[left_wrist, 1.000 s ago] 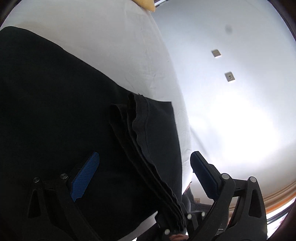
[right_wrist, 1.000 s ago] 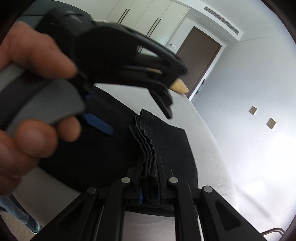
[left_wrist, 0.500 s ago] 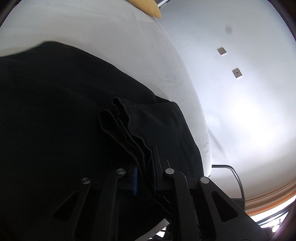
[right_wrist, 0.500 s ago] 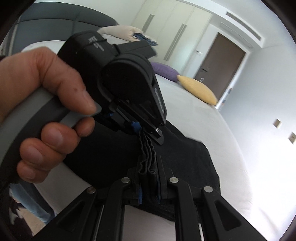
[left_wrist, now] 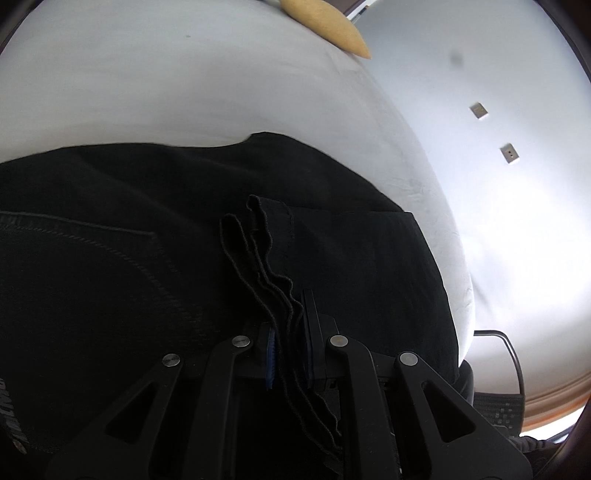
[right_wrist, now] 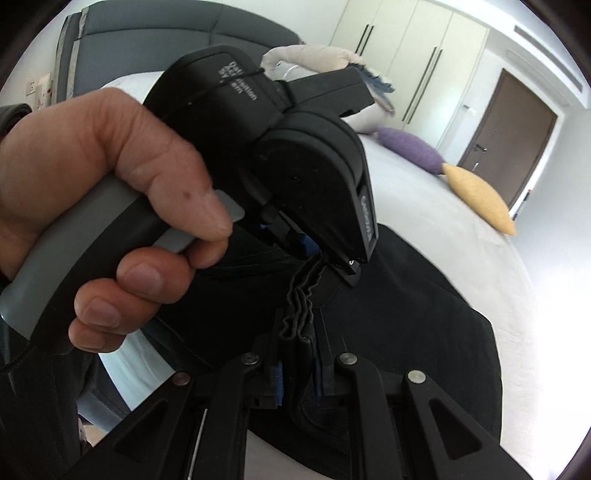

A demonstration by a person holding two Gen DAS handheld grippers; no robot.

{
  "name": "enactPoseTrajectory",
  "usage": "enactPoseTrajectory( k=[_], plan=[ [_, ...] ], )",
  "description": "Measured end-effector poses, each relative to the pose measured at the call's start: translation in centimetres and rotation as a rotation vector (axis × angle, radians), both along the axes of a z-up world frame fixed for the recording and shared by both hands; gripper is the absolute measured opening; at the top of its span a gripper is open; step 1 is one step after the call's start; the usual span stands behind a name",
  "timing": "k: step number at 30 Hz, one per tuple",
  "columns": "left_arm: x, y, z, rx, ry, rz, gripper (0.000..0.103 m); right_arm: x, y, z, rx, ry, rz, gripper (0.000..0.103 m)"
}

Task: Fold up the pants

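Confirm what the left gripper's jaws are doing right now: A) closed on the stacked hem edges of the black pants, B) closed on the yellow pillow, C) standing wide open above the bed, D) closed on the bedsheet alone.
A: in the left wrist view the left gripper has its blue pads pressed on the wavy layered edges of the black pants; the yellow pillow lies far off on the bed.

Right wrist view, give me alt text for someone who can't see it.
Both tongs, right and left, pinch the stacked hem of black pants on a white bed. A hand grips the left handle; purple and yellow pillows lie behind.
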State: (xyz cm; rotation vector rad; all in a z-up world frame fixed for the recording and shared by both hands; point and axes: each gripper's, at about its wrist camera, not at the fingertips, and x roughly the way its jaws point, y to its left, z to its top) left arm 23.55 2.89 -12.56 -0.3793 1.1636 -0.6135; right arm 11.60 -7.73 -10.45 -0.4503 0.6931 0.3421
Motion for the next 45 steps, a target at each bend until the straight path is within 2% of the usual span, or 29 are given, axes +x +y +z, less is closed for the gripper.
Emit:
enactPoseTrajectory(
  k=[5,7,9,10,12,13,14,17,21,23,26,28,29,31,34,36,38,40,41,42,44,45],
  plan=[
    [0.6,0.9,-0.8,-0.005,-0.004,0.014,0.010,3.2,-1.1,-0.2,-0.007,0.028,0.016,0.015],
    [2.0,2.0,-2.1,0.000,-0.004,0.014,0.010,5.9,-1.1,0.6,-0.007,0.044,0.015,0.016],
    [2.2,3.9,-2.4,0.008,-0.010,0.012,0.011,6.0,-2.3,0.2,0.011,0.067,0.014,0.021],
    [2.1,4.2,-2.3,0.013,-0.015,0.012,0.011,6.3,-2.3,0.2,0.022,0.074,0.012,0.025],
    [1.3,3.6,-1.8,0.046,-0.039,0.018,0.013,7.2,-2.9,0.3,0.067,0.102,0.012,0.052],
    [0.7,2.6,-1.7,0.068,-0.051,0.023,0.015,7.3,-3.4,0.4,0.107,0.115,0.015,0.057],
    [0.4,2.5,-1.3,0.102,-0.069,0.033,0.018,7.5,-3.9,0.6,0.139,0.126,0.018,0.062],
    [-0.7,2.4,0.4,0.205,-0.140,0.080,0.020,7.9,-5.9,1.4,0.227,0.165,0.038,0.062],
    [-2.0,3.1,2.1,0.341,-0.224,0.162,0.020,7.5,-10.0,2.6,0.376,0.246,0.075,0.062],
    [-3.2,2.2,2.5,0.407,-0.269,0.150,0.020,7.9,-12.9,3.3,0.461,0.291,0.079,0.062],
    [-4.8,-0.5,1.9,0.520,-0.320,0.072,0.020,9.8,-18.9,3.9,0.624,0.351,0.023,0.052],
    [-5.4,-2.6,0.1,0.604,-0.306,0.028,0.020,12.2,-23.4,4.0,0.722,0.372,-0.047,0.045],
    [-5.7,-3.2,-0.4,0.630,-0.317,0.028,0.020,13.0,-24.9,4.0,0.755,0.375,-0.086,0.038],
    [-5.8,-3.1,-0.7,0.640,-0.331,0.042,0.020,16.1,-28.6,4.0,0.856,0.409,-0.130,0.035],
    [-5.6,-3.2,-0.9,0.633,-0.309,0.044,0.020,20.0,-31.8,3.2,0.943,0.473,-0.178,0.034],
    [-5.3,-3.0,-1.0,0.636,-0.310,0.037,0.020,23.1,-33.3,1.7,0.978,0.541,-0.191,0.034],
    [-5.4,-4.2,-0.8,0.633,-0.308,0.040,0.020,25.0,-33.8,-0.8,0.970,0.611,-0.253,0.034],
    [-5.3,-4.3,-0.9,0.631,-0.305,0.044,0.020,26.9,-34.3,-3.1,1.001,0.698,-0.281,0.029],
    [-5.3,-4.5,-0.9,0.633,-0.307,0.045,0.020,27.3,-34.6,-4.1,1.018,0.715,-0.298,0.020],
    [-5.3,-4.6,-1.0,0.635,-0.310,0.045,0.020,27.3,-35.1,-4.9,1.040,0.716,-0.304,0.015],
    [-5.5,-5.0,-1.0,0.634,-0.312,0.046,0.020,26.0,-34.6,-5.3,1.068,0.715,-0.302,0.015],
    [-5.4,-3.9,-0.8,0.632,-0.312,0.045,0.020,25.4,-34.6,-5.5,1.071,0.714,-0.300,0.015]
  ],
)
